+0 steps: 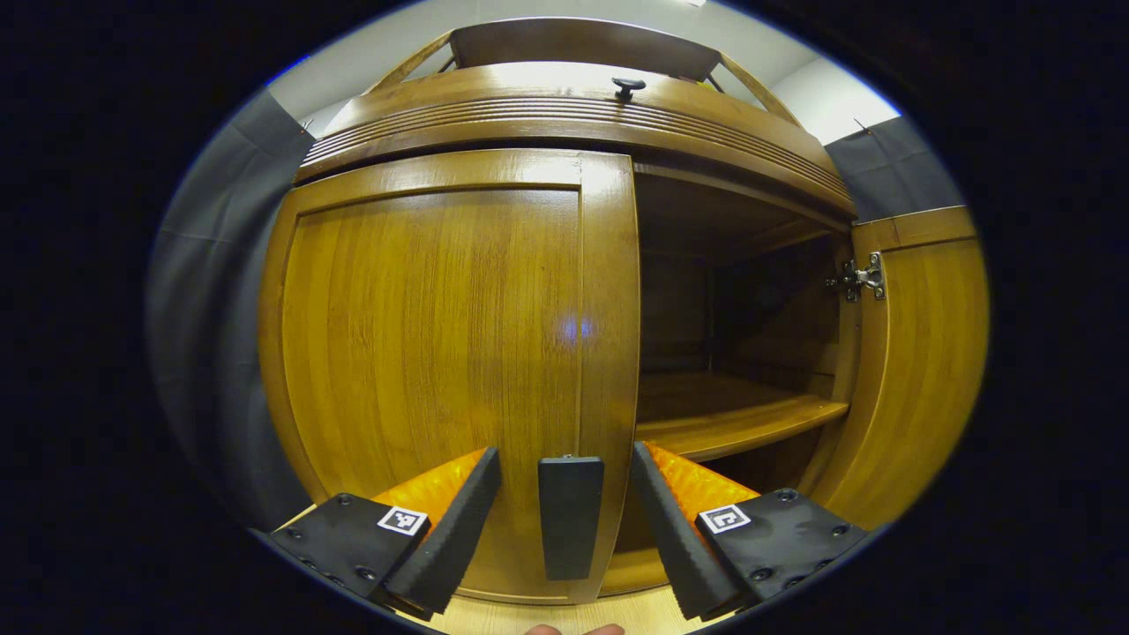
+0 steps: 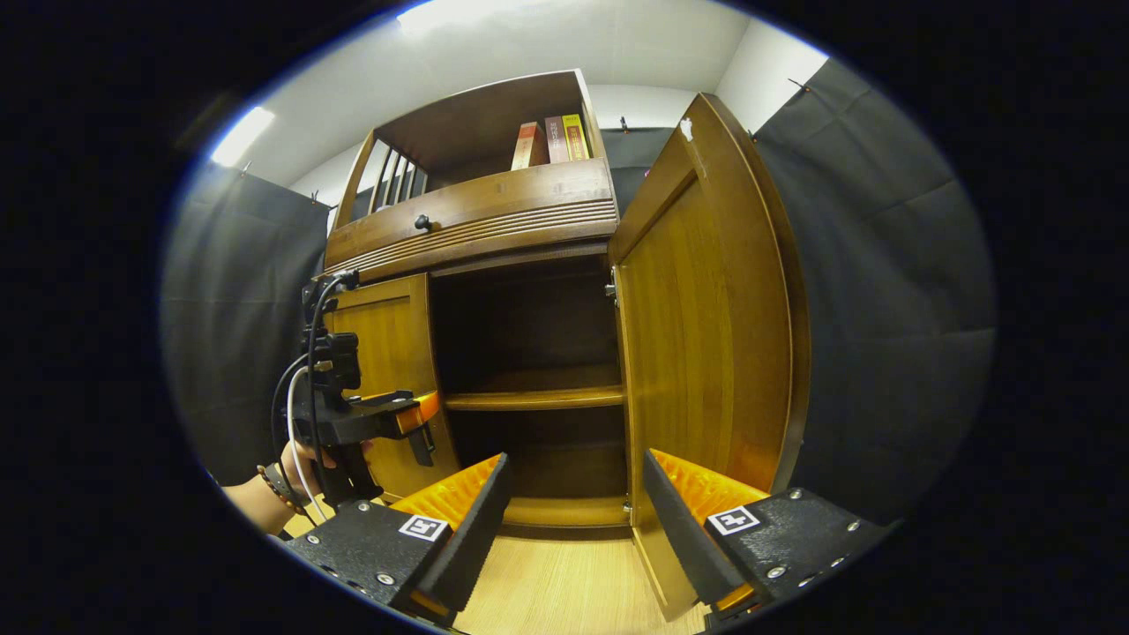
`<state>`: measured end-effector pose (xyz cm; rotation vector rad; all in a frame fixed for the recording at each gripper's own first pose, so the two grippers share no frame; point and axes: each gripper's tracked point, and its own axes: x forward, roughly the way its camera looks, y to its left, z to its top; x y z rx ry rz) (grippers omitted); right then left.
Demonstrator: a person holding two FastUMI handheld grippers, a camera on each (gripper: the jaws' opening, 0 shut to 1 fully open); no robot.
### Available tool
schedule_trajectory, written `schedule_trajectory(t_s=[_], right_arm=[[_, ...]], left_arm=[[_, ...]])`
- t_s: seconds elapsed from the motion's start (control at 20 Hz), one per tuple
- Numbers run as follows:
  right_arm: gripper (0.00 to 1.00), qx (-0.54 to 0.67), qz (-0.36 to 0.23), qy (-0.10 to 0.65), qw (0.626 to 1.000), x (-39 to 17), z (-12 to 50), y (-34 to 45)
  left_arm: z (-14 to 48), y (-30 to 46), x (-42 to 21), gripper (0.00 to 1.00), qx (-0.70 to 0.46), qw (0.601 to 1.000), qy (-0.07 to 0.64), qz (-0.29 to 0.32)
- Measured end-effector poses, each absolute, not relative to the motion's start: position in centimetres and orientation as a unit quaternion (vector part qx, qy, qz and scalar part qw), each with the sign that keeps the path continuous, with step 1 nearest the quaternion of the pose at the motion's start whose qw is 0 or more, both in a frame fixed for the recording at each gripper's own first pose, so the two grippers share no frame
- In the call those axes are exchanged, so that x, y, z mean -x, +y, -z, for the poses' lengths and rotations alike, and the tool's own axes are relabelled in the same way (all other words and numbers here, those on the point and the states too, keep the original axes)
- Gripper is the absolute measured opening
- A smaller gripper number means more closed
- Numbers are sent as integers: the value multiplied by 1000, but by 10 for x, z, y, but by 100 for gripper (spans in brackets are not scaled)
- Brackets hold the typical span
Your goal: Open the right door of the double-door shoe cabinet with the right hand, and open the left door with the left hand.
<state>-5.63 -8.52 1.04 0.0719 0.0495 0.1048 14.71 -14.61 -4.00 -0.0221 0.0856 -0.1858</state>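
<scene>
Left gripper view: left door's handle [image 1: 570, 516] stands between open left tongs [image 1: 566, 520], untouched.

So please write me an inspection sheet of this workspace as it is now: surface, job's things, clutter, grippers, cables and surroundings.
Surface: light wooden floor in front of the brown wooden shoe cabinet.
Job's things: right door swung wide open; left door closed, its black handle between the left gripper's fingers, untouched.
Clutter: three books on the top shelf; inner shelf bare.
Grippers: left gripper open around the handle; right gripper open, holding nothing, beside the open door.
Cables: black and white cables on the left gripper, seen in the right gripper view.
Surroundings: black cloth wall, white ceiling.
</scene>
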Motion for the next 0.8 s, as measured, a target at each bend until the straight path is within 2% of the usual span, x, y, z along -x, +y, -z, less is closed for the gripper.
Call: schedule_trajectory(t_s=[0.15,0.2,0.25,0.35,0.5,0.75,0.8], right_arm=[[92,-34,-53,30,998,55,-9,-84],[100,-35,-53,31,998,55,-8,-84],[92,-36,-53,32,997,54,-7,-84],[92,-38,-52,32,997,54,-7,-84],[91,-38,-50,38,997,52,-4,-84],[92,-30,-51,37,998,57,-5,-82],[100,-26,-50,37,998,58,-4,-82]], left_arm=[[41,-148,-149,90,23,994,44,97],[41,-152,-146,79,30,993,44,104],[43,-153,-149,67,32,993,46,103],[44,-150,-148,45,24,994,46,98],[43,-149,-147,38,15,994,46,94],[42,-148,-145,38,9,995,47,86],[41,-147,-144,38,4,995,47,84]])
